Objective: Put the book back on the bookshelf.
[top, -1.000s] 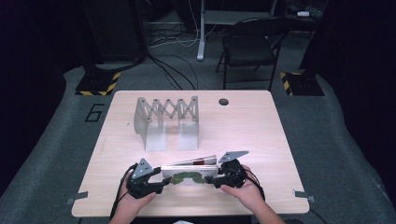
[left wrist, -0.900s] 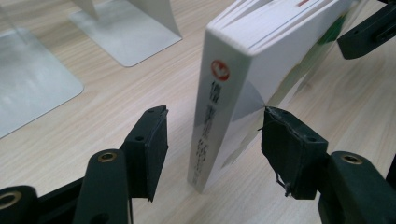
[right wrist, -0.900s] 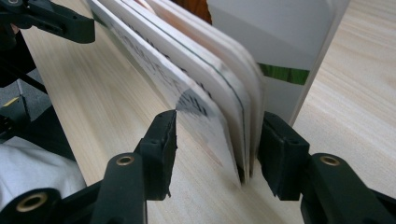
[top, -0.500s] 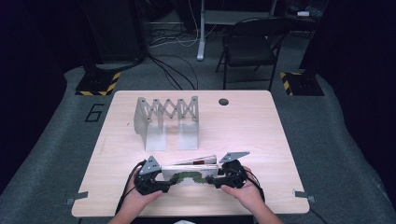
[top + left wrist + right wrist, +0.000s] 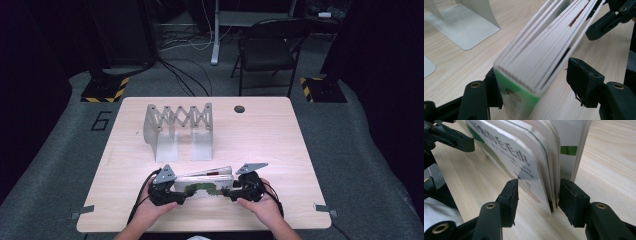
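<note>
A thick children's board book with a green spine stands on its edge near the table's front edge, its pages fanned. My left gripper is at its left end. In the left gripper view its jaws have just been opening: one pad rests beside the book's green corner, and the other stands off with a gap. My right gripper takes the other end. In the right gripper view it is shut on the book, one pad against the back pages and the other's tip at the slanting cover.
A metal expanding book rack stands behind the book at mid-table; one of its base plates lies close by. A round hole is at the table's far edge. A folding chair stands beyond the table.
My left hand and gripper have shifted right, closer in along the book's left end. The book and the right gripper have stayed where they were.
</note>
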